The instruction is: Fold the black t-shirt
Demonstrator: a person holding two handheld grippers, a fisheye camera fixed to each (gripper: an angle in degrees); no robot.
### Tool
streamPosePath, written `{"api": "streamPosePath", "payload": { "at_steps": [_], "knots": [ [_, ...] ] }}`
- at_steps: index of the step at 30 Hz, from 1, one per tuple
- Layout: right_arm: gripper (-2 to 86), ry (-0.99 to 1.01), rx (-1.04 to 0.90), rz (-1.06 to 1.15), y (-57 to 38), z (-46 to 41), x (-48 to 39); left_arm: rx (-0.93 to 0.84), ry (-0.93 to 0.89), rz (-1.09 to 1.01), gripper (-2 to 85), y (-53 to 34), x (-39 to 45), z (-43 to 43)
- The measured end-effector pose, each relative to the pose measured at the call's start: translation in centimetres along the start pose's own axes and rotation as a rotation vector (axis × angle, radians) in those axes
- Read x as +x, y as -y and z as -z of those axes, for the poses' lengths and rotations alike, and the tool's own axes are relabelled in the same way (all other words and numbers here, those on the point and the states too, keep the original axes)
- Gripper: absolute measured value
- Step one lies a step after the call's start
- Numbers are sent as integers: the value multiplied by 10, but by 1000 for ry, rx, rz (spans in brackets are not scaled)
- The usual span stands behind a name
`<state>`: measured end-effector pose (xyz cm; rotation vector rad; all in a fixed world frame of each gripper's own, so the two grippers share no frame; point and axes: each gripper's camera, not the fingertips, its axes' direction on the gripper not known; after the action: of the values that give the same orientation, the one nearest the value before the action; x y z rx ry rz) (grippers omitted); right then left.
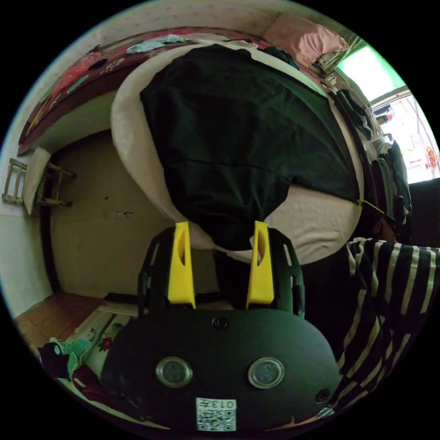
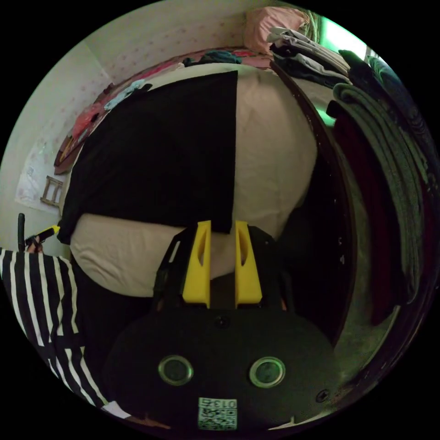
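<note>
Because the black t-shirt (image 1: 238, 137) lies spread flat on the cream-covered bed (image 1: 316, 220), with one sleeve hanging toward the near edge, both tools can come at it from the same side. The left gripper (image 1: 221, 238) has its yellow fingers (image 1: 181, 266) wide apart, straddling the sleeve end without pressing on it, so it holds nothing. In the right gripper view the shirt (image 2: 160, 156) shows a straight edge and a square corner, probably where a fold will start; the right gripper (image 2: 222, 236) hovers just at that corner, its fingers (image 2: 247, 266) parted only a little and empty. A person's striped sleeve (image 1: 389, 293) shows beside the bed.
</note>
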<state>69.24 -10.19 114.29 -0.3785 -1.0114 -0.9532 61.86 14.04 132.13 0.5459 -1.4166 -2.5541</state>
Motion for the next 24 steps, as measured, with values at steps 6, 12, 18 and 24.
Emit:
{"api": "streamPosePath", "payload": {
  "at_steps": [6,12,18,24],
  "knots": [
    [19,-104,-36,47,-1,-1,-3,-55,49,28,93,13,-8,-28],
    [9,-187,9,114,1,13,-7,-42,-32,-62,22,22,-11,-10],
    [7,-178,59,62,0,27,1,28,-191,-56,12,21,-38,-1],
    [6,-196,181,54,7,56,5,222,-357,-211,11,30,-49,42]
  ]
}}
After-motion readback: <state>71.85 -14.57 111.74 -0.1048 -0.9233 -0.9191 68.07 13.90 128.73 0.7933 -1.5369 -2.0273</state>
